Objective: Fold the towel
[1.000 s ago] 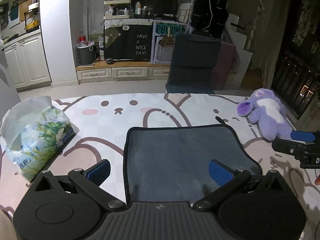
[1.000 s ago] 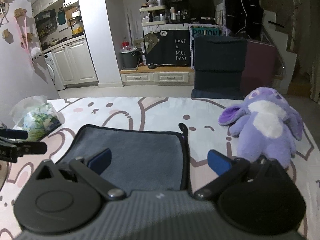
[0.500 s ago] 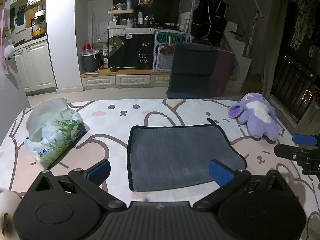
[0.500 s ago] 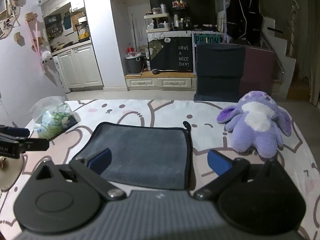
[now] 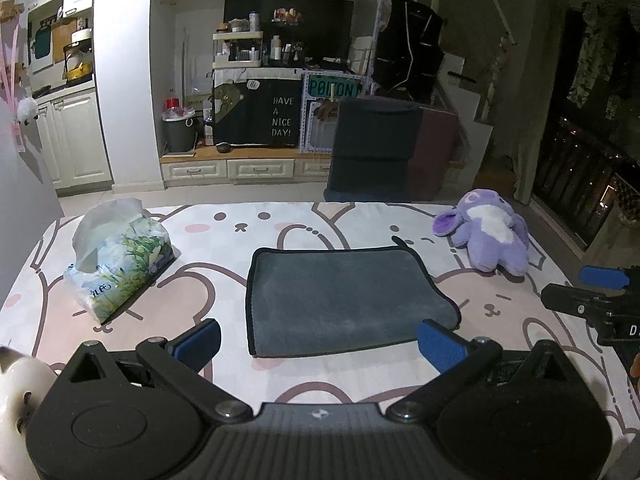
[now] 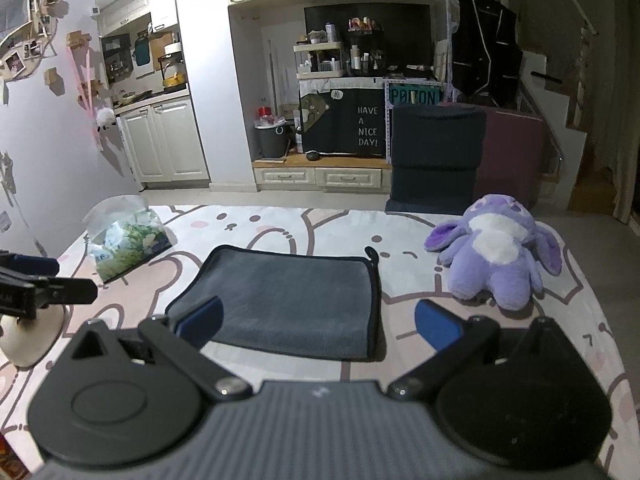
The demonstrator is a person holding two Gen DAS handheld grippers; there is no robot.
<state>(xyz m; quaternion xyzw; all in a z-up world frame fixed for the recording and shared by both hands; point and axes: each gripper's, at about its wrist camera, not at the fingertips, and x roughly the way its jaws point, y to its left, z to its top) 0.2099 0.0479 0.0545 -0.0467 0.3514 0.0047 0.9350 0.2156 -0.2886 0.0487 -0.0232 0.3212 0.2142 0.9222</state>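
Observation:
A dark grey towel (image 5: 340, 296) with black edging lies folded flat in the middle of the table, and it also shows in the right wrist view (image 6: 288, 300). My left gripper (image 5: 318, 342) is open and empty, held above and just in front of the towel's near edge. My right gripper (image 6: 318, 322) is open and empty, held above the towel's near right part. Each gripper shows at the edge of the other's view: the right one (image 5: 592, 300) and the left one (image 6: 36, 288).
The table (image 5: 224, 240) has a pink-and-white bunny-print cover. A tissue pack (image 5: 116, 256) lies at the left. A purple plush toy (image 5: 488, 232) lies at the right. A white round object (image 6: 24, 336) stands at the near left edge.
Both grippers have pulled back and up from the towel, so more of the table shows. The towel lies still on the table. Both stay open.

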